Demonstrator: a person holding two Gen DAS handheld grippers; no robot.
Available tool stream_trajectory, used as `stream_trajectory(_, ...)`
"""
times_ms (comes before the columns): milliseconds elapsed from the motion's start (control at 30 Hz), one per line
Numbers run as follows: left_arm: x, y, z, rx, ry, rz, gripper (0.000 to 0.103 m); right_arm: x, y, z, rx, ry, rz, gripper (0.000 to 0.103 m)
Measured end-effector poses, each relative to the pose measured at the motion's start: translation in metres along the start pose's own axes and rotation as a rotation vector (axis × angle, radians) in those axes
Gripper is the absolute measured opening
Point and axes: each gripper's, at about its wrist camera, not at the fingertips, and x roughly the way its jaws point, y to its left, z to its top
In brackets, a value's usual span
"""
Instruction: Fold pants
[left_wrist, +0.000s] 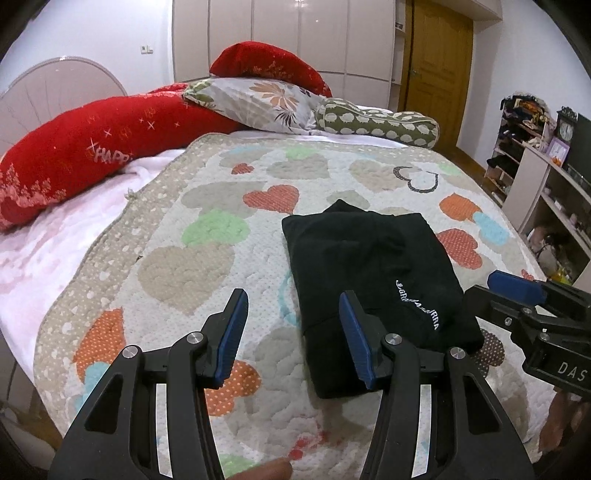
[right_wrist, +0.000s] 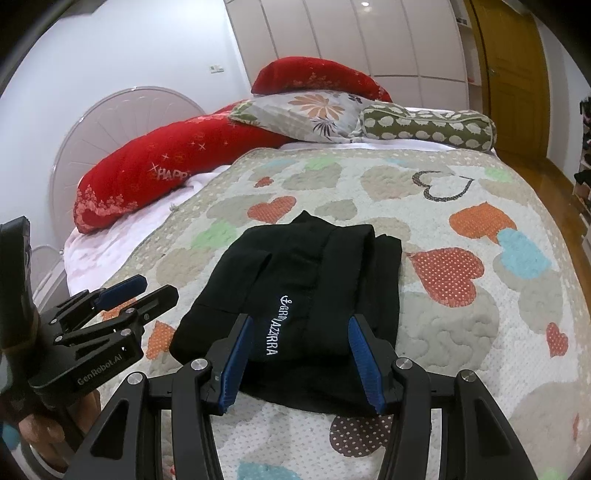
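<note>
The black pants (left_wrist: 373, 273) lie folded into a compact rectangle on the heart-patterned quilt (left_wrist: 207, 266), white lettering facing up. My left gripper (left_wrist: 293, 308) is open and empty, above the quilt at the pants' near left edge. My right gripper (right_wrist: 301, 330) is open and empty, hovering over the near edge of the folded pants (right_wrist: 295, 291). The right gripper also shows at the right edge of the left wrist view (left_wrist: 517, 291), and the left gripper shows at the left of the right wrist view (right_wrist: 147, 291).
Red pillows (left_wrist: 92, 155), a floral pillow (left_wrist: 266, 99) and a green bolster (left_wrist: 376, 125) lie at the head of the bed. A headboard (left_wrist: 55, 85) stands at left, shelves (left_wrist: 535, 177) at right, a wooden door (left_wrist: 436, 66) behind.
</note>
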Motion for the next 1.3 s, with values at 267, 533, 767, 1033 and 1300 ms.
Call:
stream_trajectory(267,-0.005,-0.002,0.000,0.012,-0.015,-0.008,0.051,0.002,0.004,0.003,-0.004,0.006,0.007,0.052)
stream_trajectory(533,-0.004,-0.002,0.000,0.008,-0.008,-0.002,0.051,0.005,0.005,0.002,-0.007,0.018,0.010,0.052)
stream_trajectory(767,-0.001,0.000,0.000,0.002,0.003,-0.002,0.051,0.006,0.003,0.002,-0.001,0.020,0.010,0.052)
stream_trajectory(1033,0.002,0.000,0.000,0.004,0.006,-0.004,0.051,0.009,0.002,0.000,-0.002,0.024,0.009,0.052)
stream_trajectory(1300,0.004,-0.001,-0.002,0.006,0.013,-0.006,0.051,0.010,0.002,0.000,0.004,0.031,0.007,0.052)
